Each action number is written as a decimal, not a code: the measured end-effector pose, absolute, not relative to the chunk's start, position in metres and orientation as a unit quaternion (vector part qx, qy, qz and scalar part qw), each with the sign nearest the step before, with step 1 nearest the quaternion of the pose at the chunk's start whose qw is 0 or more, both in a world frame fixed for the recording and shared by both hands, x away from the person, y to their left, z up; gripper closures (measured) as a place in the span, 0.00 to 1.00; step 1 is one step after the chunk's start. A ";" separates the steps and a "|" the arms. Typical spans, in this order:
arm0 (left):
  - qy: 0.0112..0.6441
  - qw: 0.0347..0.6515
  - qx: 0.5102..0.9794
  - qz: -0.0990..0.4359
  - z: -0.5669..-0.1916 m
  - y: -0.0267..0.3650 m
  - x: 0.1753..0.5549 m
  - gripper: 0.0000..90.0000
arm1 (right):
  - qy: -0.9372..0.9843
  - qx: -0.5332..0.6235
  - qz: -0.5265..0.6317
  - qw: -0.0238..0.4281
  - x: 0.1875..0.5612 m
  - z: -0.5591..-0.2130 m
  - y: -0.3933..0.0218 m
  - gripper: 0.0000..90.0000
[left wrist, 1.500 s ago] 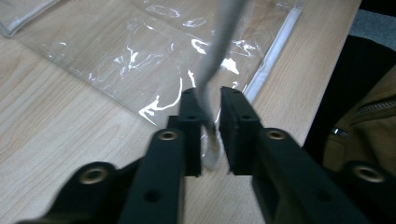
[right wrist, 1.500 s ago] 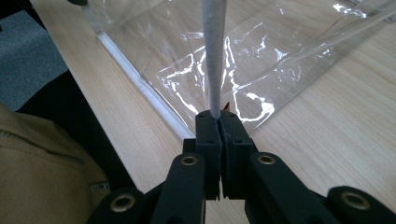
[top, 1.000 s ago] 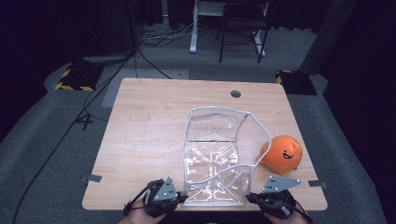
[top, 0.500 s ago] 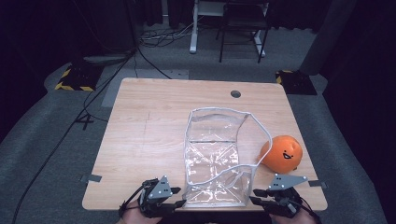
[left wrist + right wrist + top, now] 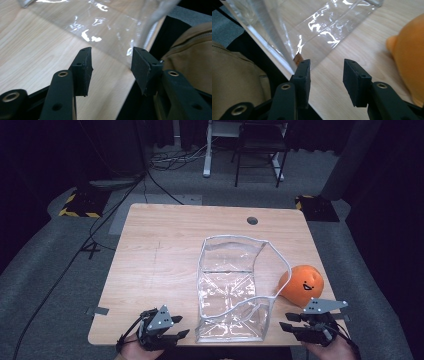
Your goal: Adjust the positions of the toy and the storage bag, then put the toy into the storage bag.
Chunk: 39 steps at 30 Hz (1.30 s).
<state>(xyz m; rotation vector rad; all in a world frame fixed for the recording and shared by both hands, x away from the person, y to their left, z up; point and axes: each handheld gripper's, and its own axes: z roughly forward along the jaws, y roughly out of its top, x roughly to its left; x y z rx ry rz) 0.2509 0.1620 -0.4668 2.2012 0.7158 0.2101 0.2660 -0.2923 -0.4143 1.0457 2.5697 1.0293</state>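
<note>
Clear plastic bag is left standing open at lower centre of the bench, released so that the orange plush toy can be loaded. Fingers of the left gripper and right gripper have just been opened and stand apart, with nothing gripped.

Hands holding tongs cut off by bottom edge in high view; forearms out of frame. Clear bag in left gripper view: top and right part run past edge, near corner blurred by glare. Same bag in right gripper view: upper part cut off by top edge. Orange toy cut by right edge, face not visible there. Beige cloth at surface edge: cut off, cannot tell what it is.
</note>
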 end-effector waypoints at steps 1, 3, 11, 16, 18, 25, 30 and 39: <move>0.287 0.396 0.868 0.085 -0.468 0.165 0.253 0.57 | 0.864 0.354 0.346 0.094 0.267 -0.412 -0.294 0.64; 0.294 0.393 0.866 0.096 -0.469 0.169 0.256 0.57 | 0.861 0.358 0.346 0.099 0.270 -0.408 -0.297 0.64; 0.306 0.389 0.863 0.101 -0.474 0.177 0.268 0.57 | 0.854 0.370 0.344 0.126 0.281 -0.391 -0.308 0.63; 0.306 0.388 0.863 0.104 -0.477 0.179 0.273 0.57 | 0.848 0.380 0.344 0.136 0.288 -0.383 -0.315 0.63; 0.307 0.386 0.863 0.106 -0.477 0.180 0.273 0.57 | 0.847 0.380 0.344 0.139 0.289 -0.382 -0.317 0.63; 0.319 0.378 0.862 0.109 -0.483 0.188 0.279 0.57 | 0.840 0.390 0.343 0.155 0.304 -0.370 -0.327 0.64; 0.333 0.375 0.858 0.112 -0.489 0.195 0.286 0.57 | 0.836 0.399 0.340 0.160 0.317 -0.364 -0.334 0.64; 0.348 0.372 0.853 0.112 -0.499 0.206 0.292 0.56 | 0.829 0.413 0.336 0.174 0.340 -0.350 -0.345 0.64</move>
